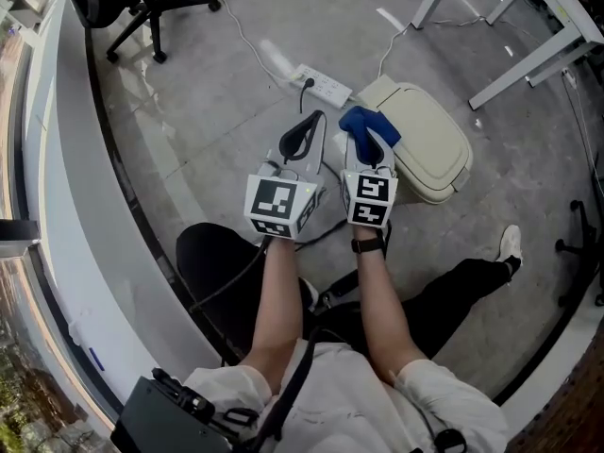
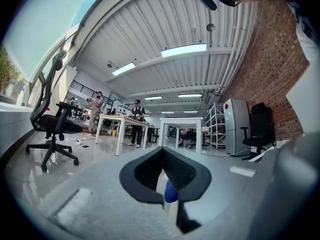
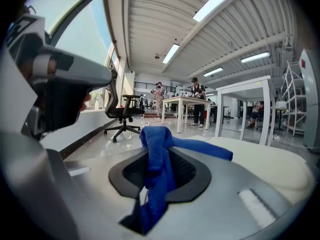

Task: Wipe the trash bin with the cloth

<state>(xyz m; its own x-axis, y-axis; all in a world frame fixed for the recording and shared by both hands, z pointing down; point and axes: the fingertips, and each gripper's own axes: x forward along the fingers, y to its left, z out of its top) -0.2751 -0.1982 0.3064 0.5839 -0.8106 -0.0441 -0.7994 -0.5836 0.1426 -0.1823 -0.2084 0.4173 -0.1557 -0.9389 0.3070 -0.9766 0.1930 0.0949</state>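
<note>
My right tongs (image 1: 365, 142) pinch the cloth (image 1: 376, 125); the bin (image 1: 429, 144) lies just to their right. My left tongs (image 1: 310, 126) are closed and empty.

Trash bin (image 1: 432, 144) partly behind cloth (image 1: 371, 126) and right gripper (image 1: 364, 145)

**Head view.** A grey polished floor (image 1: 217, 102) fills the field. A black office chair (image 1: 156, 12) stands at 11 o'clock, and white table legs (image 1: 538, 61) cross at 1 o'clock. A white power strip (image 1: 321, 85) lies near 12 o'clock. A curved white sill (image 1: 71, 215) runs along 9 o'clock, with window glass (image 1: 9, 300) beyond it.

**Left gripper view.** A ribbed white ceiling (image 2: 165, 24) carries strip lights (image 2: 183, 50) at 12 o'clock. A brick wall (image 2: 270, 64) rises at 3 o'clock. White tables (image 2: 181, 126) and a shelving rack (image 2: 215, 129) stand near centre. Daylight enters at 10 o'clock.
</note>
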